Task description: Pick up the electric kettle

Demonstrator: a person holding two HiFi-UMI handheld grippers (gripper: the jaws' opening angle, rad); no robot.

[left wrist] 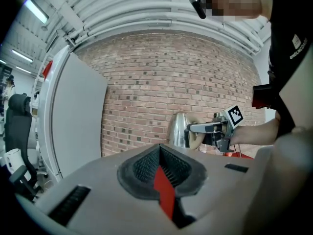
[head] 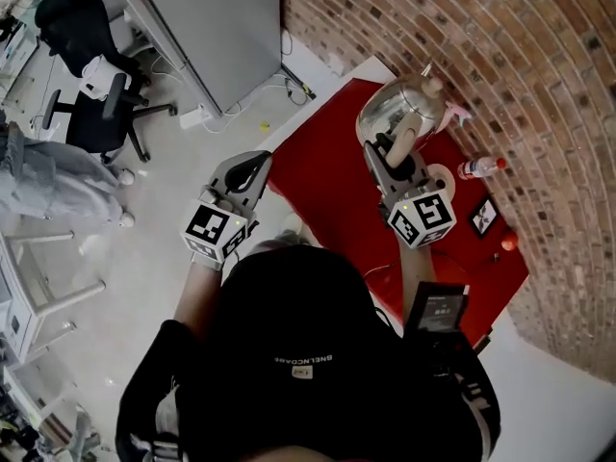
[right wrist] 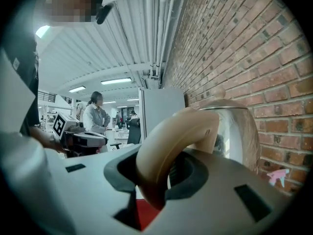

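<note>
On my right gripper (right wrist: pixel 159 174) the fingers are clamped on the cream handle (right wrist: pixel 168 133) of the kettle (right wrist: pixel 235 131), over the far end of the red table (head: pixel 322 176), by the brick wall (head: pixel 500 46). My left gripper (left wrist: pixel 159 164) has its fingers together, empty.
</note>
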